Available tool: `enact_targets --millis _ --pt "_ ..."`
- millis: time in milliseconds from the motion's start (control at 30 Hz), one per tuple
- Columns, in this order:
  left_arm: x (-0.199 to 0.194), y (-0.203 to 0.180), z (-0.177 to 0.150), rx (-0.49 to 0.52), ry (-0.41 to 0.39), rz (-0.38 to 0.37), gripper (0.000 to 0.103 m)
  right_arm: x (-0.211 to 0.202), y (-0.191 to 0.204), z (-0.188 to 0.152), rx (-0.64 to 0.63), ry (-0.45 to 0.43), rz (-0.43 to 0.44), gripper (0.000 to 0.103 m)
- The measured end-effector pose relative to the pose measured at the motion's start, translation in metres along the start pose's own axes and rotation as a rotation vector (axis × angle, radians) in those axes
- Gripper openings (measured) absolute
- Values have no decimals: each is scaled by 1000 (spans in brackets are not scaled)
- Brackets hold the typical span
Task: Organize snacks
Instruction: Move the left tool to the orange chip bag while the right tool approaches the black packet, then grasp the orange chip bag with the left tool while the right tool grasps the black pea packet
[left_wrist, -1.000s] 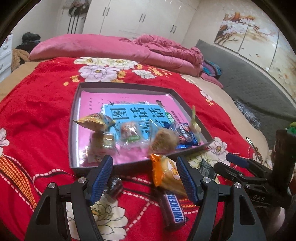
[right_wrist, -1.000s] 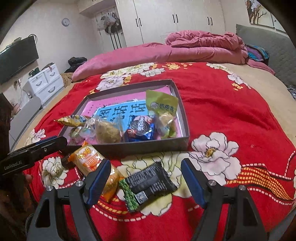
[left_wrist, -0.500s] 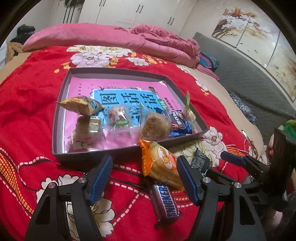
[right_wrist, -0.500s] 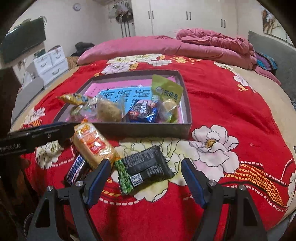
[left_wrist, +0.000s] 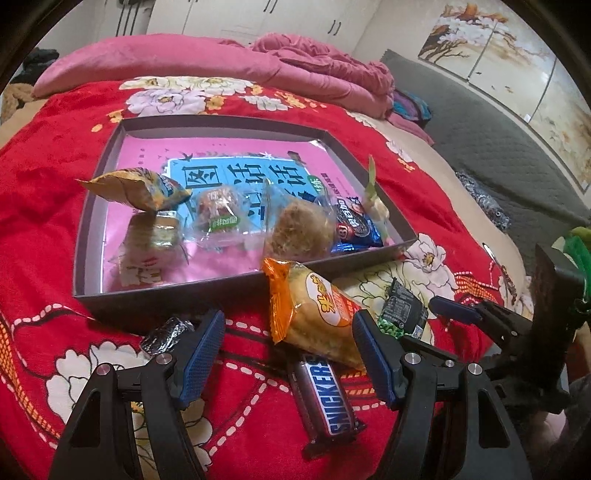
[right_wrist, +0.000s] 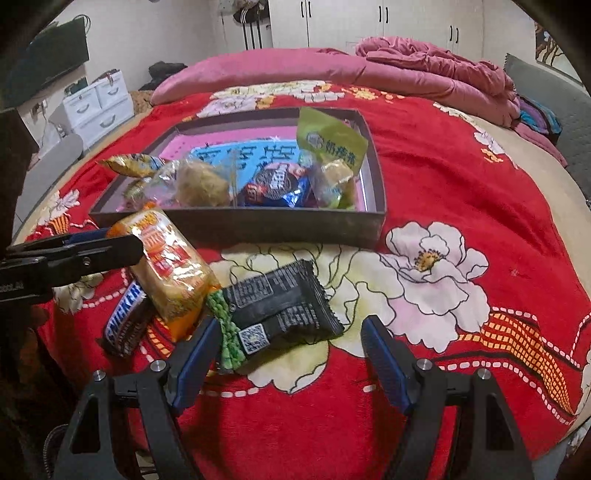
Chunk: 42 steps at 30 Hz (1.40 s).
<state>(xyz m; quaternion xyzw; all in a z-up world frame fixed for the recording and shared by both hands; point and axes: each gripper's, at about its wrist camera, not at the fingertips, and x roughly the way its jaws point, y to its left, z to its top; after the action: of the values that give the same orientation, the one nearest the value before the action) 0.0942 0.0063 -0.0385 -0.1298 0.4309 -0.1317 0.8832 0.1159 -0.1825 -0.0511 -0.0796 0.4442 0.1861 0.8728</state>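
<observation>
Snacks half-fill the box; Snickers bar and two packets remain on the bed while both my grippers hover empty, jaws spread.

A bed is covered by a red flowered blanket. On it are laid a dark shallow box, an orange packet, a Snickers bar, a black packet, a small foil sweet and pink bedding.

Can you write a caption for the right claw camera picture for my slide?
Open right claw over a black snack packet on the red bedspread, near the snack box.
</observation>
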Motion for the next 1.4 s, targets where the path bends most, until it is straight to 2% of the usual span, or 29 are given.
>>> enact_targets --millis 267,800,1000,1100,1333,1400 --pt "5 1 1 -10 6 -15 73 12 6 2 -41 7 -16 85" --pt "12 -10 8 -12 -10 -68 73 24 20 4 -119 -18 -50 85" --pt "17 -14 11 -26 1 -92 66 27 18 6 -111 -26 -38 86" --pt "22 -13 13 -56 21 -116 57 28 17 6 -109 -33 -32 86" --pt "34 -13 16 -86 47 -103 56 30 19 7 -132 -39 -42 84" --pt "40 -12 17 -98 64 -92 44 29 20 6 -140 -40 -43 79"
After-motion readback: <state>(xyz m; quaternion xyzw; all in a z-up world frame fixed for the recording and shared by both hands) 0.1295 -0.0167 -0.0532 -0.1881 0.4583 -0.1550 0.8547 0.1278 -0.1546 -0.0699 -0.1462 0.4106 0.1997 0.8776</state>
